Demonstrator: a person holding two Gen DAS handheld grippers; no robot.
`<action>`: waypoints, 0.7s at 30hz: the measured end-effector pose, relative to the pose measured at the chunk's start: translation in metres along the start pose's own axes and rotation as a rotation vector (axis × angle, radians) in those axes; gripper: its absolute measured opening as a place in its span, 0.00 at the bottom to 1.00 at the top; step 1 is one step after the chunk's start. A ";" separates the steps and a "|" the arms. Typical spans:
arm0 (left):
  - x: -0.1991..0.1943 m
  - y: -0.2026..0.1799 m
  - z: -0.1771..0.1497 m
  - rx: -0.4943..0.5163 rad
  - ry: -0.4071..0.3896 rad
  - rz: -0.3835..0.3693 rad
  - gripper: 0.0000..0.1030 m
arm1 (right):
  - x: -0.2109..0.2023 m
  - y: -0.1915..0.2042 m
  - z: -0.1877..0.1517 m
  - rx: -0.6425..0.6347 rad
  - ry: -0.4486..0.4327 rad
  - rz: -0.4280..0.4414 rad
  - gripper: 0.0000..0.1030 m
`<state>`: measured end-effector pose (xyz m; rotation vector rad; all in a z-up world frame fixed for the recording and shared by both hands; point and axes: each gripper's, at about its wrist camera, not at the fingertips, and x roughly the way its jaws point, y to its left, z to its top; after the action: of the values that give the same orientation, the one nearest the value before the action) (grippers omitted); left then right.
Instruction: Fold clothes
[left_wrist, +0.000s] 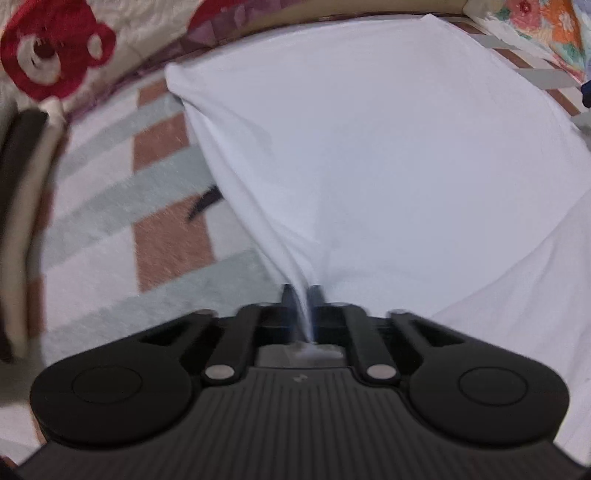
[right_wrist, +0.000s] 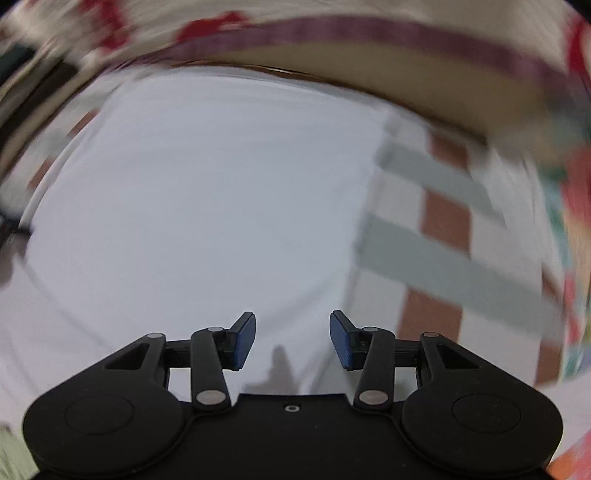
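A white garment lies spread on a checked blanket. My left gripper is shut on a bunched edge of the garment, and the cloth rises in taut folds from the jaws toward the far corner. In the right wrist view the same white garment fills the middle, blurred by motion. My right gripper is open and empty, with its blue pads apart just above the cloth.
The checked blanket in brown, white and pale green shows left of the garment, and at the right in the right wrist view. A cover with a red bear print lies at the far left. A floral cloth is at the far right.
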<state>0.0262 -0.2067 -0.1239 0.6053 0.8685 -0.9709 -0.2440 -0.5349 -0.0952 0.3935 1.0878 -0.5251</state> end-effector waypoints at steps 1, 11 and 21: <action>0.000 0.000 -0.003 0.007 -0.010 0.010 0.04 | 0.004 -0.014 -0.004 0.056 -0.003 0.010 0.48; 0.011 -0.008 -0.022 0.069 -0.037 0.117 0.04 | 0.030 -0.062 -0.040 0.247 -0.059 0.096 0.48; -0.018 -0.080 0.026 -0.017 -0.100 -0.077 0.56 | -0.043 -0.206 -0.143 0.693 -0.338 -0.133 0.49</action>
<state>-0.0412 -0.2552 -0.1002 0.5077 0.8146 -1.0533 -0.4836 -0.6158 -0.1248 0.8046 0.5818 -1.0508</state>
